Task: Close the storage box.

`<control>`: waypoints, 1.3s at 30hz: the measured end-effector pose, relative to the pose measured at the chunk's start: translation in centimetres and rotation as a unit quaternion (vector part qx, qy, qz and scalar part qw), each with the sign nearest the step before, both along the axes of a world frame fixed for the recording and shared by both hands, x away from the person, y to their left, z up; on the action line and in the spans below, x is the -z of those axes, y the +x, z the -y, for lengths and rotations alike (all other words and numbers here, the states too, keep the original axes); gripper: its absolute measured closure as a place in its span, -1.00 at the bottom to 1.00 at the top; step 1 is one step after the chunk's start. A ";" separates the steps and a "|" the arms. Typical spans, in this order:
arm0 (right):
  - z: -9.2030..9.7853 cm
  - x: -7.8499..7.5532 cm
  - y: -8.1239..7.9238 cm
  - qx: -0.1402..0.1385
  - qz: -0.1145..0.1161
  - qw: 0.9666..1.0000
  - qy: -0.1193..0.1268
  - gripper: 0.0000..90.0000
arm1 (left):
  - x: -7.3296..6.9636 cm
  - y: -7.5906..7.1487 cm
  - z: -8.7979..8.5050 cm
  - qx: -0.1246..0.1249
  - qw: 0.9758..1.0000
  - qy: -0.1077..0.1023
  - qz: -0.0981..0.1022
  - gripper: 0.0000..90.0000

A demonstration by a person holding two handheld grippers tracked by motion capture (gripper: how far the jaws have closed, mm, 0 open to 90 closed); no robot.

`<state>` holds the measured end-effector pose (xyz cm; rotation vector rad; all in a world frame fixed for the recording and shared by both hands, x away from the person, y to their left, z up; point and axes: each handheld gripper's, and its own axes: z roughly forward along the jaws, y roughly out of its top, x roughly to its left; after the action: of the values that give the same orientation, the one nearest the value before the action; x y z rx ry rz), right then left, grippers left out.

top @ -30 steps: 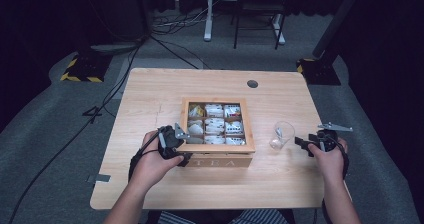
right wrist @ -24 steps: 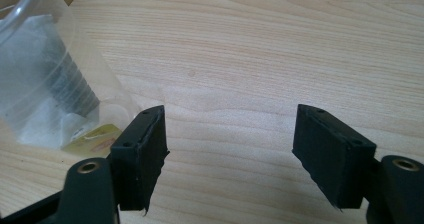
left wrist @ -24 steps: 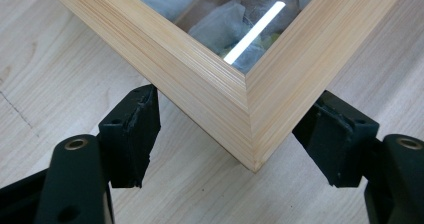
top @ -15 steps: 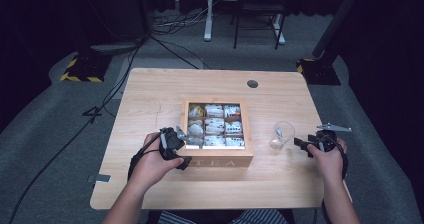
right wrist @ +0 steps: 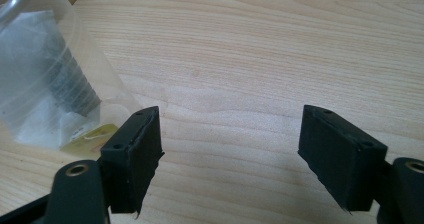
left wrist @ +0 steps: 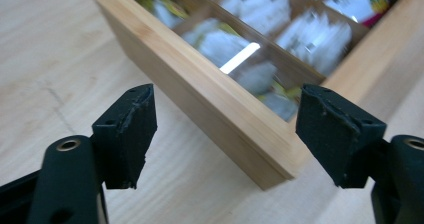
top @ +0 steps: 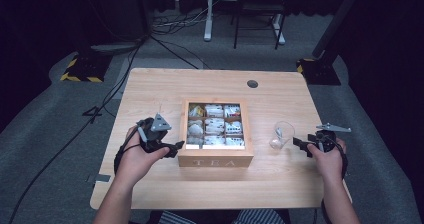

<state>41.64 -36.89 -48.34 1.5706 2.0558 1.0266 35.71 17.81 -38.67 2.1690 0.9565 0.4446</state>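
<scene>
A wooden tea box [top: 216, 156] marked TEA stands open at the table's middle, its compartments holding tea bags [top: 215, 126]. My left gripper [top: 176, 149] is open at the box's front left corner. In the left gripper view the box wall [left wrist: 210, 91] lies between and beyond the spread jaws of the left gripper [left wrist: 222, 134], and nothing is gripped. A clear plastic cup [top: 281, 134] with a tea bag inside stands right of the box. My right gripper [top: 296, 143] is open just right of it. In the right gripper view the cup [right wrist: 45, 74] sits left of the right gripper [right wrist: 230, 149].
The light wooden table [top: 150, 94] has a round cable hole [top: 252, 83] near its far edge. Bare tabletop lies behind the box and along the near edge. Cables [top: 125, 69] and stand legs are on the grey floor beyond.
My left gripper has shifted slightly to the left beside the box's corner. The right gripper, the cup and the box stay where they were.
</scene>
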 end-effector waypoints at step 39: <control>0.2 2.0 0.6 -0.036 0.028 0.997 -0.070 -0.68 | 8.3 5.0 -9.5 -0.196 0.980 0.007 -0.020 -0.53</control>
<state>42.23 -37.12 -50.38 1.3927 2.1094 0.9190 40.76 27.31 -47.00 2.0057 1.4154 0.5960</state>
